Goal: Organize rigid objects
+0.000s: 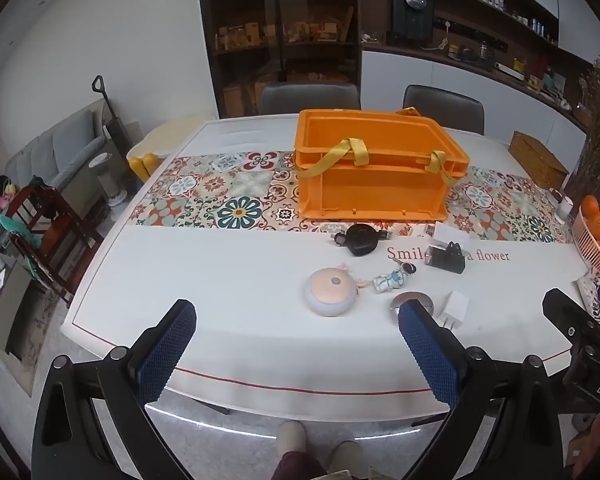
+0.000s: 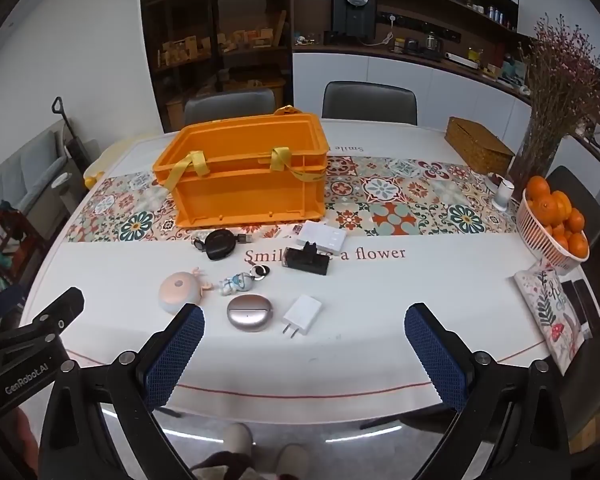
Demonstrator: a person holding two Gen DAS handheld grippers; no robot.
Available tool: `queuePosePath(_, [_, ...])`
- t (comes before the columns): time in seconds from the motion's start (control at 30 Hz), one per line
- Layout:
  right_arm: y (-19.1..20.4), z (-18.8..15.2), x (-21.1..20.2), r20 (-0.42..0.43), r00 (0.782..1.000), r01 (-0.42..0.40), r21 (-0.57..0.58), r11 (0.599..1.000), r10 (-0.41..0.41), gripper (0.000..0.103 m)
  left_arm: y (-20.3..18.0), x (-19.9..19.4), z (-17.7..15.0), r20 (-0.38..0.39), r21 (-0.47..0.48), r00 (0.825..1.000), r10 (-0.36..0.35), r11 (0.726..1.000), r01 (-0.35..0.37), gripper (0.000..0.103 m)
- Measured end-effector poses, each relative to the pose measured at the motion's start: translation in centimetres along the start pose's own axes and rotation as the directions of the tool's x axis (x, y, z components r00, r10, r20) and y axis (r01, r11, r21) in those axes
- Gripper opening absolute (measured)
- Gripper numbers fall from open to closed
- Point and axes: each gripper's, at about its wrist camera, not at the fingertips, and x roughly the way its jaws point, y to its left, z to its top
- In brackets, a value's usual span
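Your left gripper (image 1: 296,326) hangs at the lower edge of its view, jaws spread wide with nothing between them; above it, left to right, lie the round pink gadget (image 1: 331,291), the astronaut keychain (image 1: 390,280), the silver case (image 1: 414,301) and the white charger (image 1: 455,309); the orange crate (image 1: 374,168) sits centre frame on the patterned runner (image 1: 220,192); your right gripper (image 2: 305,330) is likewise released over the table edge (image 2: 300,394).
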Motion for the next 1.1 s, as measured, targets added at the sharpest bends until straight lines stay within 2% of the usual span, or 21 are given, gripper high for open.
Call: queuePosePath(1.1, [-0.10, 0.14, 0.31, -0.008, 1.000, -0.013, 0.006, 1.000, 0.013, 0.102, -0.30, 0.17, 0.01, -0.018, -0.003, 1.000, 0.004, 1.000, -0.004, 0.103])
